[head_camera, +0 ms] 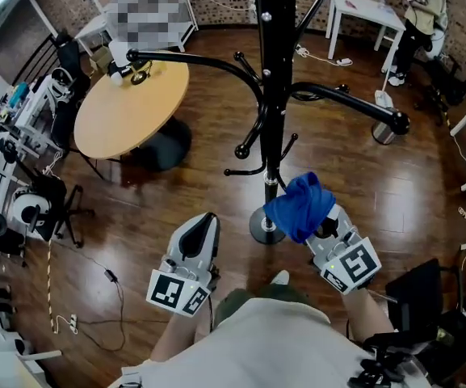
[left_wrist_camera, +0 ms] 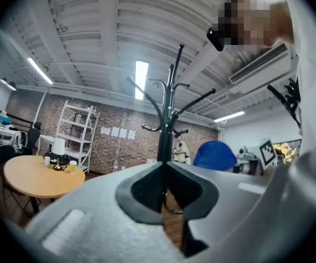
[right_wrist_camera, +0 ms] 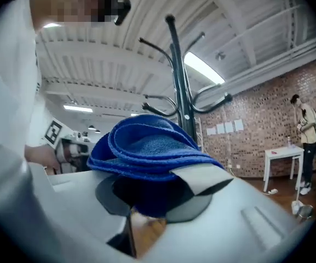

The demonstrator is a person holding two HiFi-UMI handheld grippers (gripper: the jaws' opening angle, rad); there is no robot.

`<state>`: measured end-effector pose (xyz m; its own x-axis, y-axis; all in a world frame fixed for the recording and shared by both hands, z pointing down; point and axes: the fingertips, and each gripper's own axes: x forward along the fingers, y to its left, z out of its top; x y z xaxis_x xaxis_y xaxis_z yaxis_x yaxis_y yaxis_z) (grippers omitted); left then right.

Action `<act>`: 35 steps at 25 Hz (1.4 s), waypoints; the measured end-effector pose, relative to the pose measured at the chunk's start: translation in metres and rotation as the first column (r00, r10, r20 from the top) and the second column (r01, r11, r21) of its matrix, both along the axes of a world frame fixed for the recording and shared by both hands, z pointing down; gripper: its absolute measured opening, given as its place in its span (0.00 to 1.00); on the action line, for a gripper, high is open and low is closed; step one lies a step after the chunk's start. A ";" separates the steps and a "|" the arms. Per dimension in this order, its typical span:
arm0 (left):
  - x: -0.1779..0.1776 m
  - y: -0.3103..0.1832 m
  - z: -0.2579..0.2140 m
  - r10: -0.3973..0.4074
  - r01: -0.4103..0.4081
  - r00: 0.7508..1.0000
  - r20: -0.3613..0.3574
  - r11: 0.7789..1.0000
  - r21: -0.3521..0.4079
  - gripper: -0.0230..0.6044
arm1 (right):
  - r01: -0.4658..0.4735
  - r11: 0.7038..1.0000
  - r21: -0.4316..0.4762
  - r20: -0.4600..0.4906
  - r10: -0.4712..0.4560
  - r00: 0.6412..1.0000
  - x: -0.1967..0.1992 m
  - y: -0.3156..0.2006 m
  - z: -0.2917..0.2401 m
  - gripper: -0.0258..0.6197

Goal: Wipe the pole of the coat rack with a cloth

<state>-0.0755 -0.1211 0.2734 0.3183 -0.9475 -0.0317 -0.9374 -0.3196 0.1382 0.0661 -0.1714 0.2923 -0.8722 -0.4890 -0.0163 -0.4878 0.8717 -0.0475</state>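
Pinching a bunched fold of the soft, light cloth [head_camera: 300, 206], the right gripper [head_camera: 320, 226] holds it low beside the pole [head_camera: 270, 95], perhaps touching; the left gripper [head_camera: 203, 221], jaws together and empty, hangs left of that pole.

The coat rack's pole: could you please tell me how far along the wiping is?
Done: the right tool is shut on the blue cloth. In hand: the cloth is held beside the lower pole; contact is unclear. The left tool is shut, empty. Left: wiping the pole.
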 end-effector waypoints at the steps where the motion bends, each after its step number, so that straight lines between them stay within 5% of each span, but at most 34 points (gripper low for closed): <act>1: 0.005 0.003 -0.005 0.023 -0.023 1.000 -0.002 1.000 0.016 0.07 | 0.021 1.000 0.009 0.032 -0.021 0.999 0.004 0.018 -0.012 0.19; 5: 0.039 0.022 -0.025 0.137 -0.138 0.990 0.010 0.988 0.076 0.07 | -0.013 1.000 -0.010 0.142 0.014 0.990 0.039 0.068 -0.028 0.19; 9: 0.044 0.081 -0.044 0.191 -0.191 0.982 0.013 0.973 0.130 0.07 | -0.107 0.994 -0.007 0.129 0.107 0.986 0.055 0.117 -0.033 0.19; 14: 0.017 0.158 -0.015 0.178 -0.178 0.984 0.002 0.984 0.032 0.07 | -0.117 0.993 0.006 0.123 0.115 0.986 0.037 0.198 -0.041 0.19; 20: 0.022 0.214 -0.013 0.237 -0.237 0.971 -0.023 0.971 -0.014 0.07 | -0.159 0.986 -0.046 0.127 0.163 0.978 0.041 0.264 -0.037 0.19; 28: 0.047 0.229 -0.027 0.219 -0.219 0.976 -0.010 0.976 0.008 0.07 | -0.159 0.987 -0.025 0.128 0.161 0.979 0.071 0.278 -0.045 0.19; 35: 0.067 0.199 0.013 0.223 -0.224 0.975 -0.019 0.973 -0.048 0.07 | -0.140 0.989 -0.040 0.092 0.143 0.985 0.087 0.247 -0.014 0.19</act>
